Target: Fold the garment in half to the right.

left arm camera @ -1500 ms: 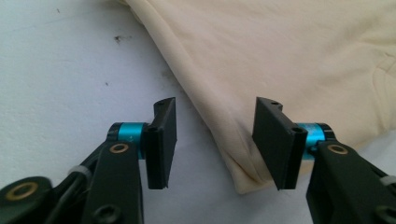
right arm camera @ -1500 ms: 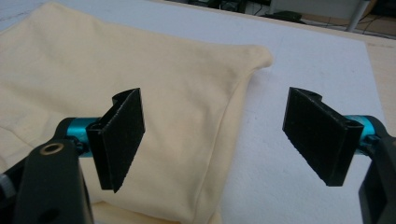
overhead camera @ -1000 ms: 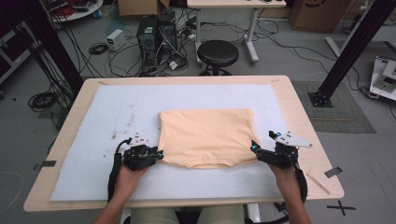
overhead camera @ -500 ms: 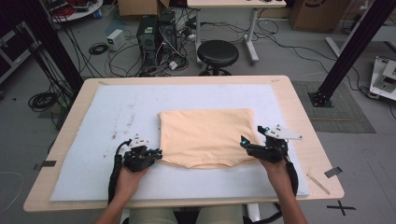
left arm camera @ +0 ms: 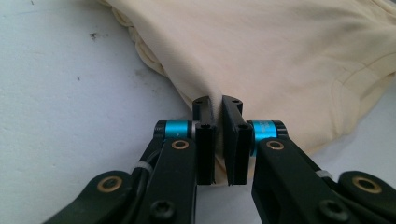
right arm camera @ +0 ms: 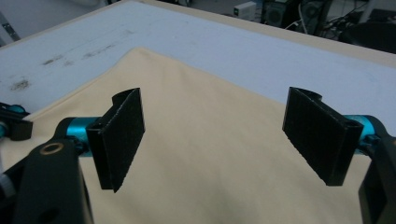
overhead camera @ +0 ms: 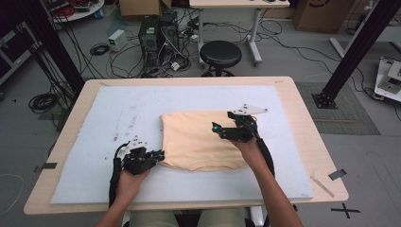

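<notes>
L gripper (left arm camera: 218, 140) pinched on near-left edge of folded cloth (overhead camera: 201, 139), which lies mid-mat (overhead camera: 108, 123) on table (overhead camera: 302, 113); R gripper (right arm camera: 215, 140) wide open, empty, hovering over cloth's right part.

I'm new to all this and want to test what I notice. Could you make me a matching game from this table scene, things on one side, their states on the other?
Things:
1. left gripper
2. right gripper
3. folded pale yellow cloth garment
4. round black stool

States:
A. standing on the floor beyond the table
B. jaws wide apart, nothing between them
C. lying on the pale blue mat
D. jaws closed on the cloth's edge

Pairs: 1-D, 2-B, 3-C, 4-A
</notes>
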Action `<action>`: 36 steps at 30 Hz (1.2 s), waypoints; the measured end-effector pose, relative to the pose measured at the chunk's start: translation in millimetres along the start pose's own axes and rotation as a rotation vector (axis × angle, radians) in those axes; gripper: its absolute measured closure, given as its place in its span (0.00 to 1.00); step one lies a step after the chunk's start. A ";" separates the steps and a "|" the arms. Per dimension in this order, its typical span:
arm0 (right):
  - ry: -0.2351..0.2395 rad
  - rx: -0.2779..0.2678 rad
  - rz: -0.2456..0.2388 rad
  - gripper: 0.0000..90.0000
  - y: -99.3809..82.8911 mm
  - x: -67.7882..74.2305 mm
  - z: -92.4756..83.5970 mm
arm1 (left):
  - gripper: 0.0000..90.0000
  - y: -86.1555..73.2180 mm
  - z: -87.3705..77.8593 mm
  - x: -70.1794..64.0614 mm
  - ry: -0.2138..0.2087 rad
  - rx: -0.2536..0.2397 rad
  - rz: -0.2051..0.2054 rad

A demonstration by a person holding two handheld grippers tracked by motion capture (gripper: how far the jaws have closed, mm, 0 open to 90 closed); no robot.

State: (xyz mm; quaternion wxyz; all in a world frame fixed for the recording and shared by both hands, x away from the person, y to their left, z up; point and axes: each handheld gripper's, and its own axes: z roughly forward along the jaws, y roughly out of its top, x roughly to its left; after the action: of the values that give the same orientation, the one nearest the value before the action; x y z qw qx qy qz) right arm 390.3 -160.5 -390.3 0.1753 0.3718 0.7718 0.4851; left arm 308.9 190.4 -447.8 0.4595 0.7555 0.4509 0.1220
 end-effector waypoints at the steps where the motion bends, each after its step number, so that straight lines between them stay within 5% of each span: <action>1: 0.008 0.009 -0.005 0.24 2.9 1.4 5.3 | 0.93 -0.5 0.3 0.3 0.002 0.002 -0.002; 11: 0.107 0.071 -0.082 0.30 29.4 24.9 76.2 | 0.93 -2.5 2.7 1.2 0.007 0.016 0.000; 19: 0.116 0.140 -0.176 0.38 41.7 42.5 122.8 | 0.93 -2.1 3.0 1.5 0.006 0.022 0.008; 31: 0.139 0.240 -0.217 0.46 51.0 66.8 173.3 | 0.93 -2.4 3.3 3.3 -0.005 0.026 -0.003; 36: 0.135 0.298 -0.252 0.59 47.8 76.5 190.5 | 0.93 -2.4 3.6 3.2 -0.004 0.029 -0.003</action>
State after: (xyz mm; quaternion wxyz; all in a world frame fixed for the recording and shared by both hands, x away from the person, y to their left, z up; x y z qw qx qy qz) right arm 479.2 26.4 -430.5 0.1258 0.2607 0.8854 0.3637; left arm 311.6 191.3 -452.4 0.4495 0.7617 0.4528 0.1129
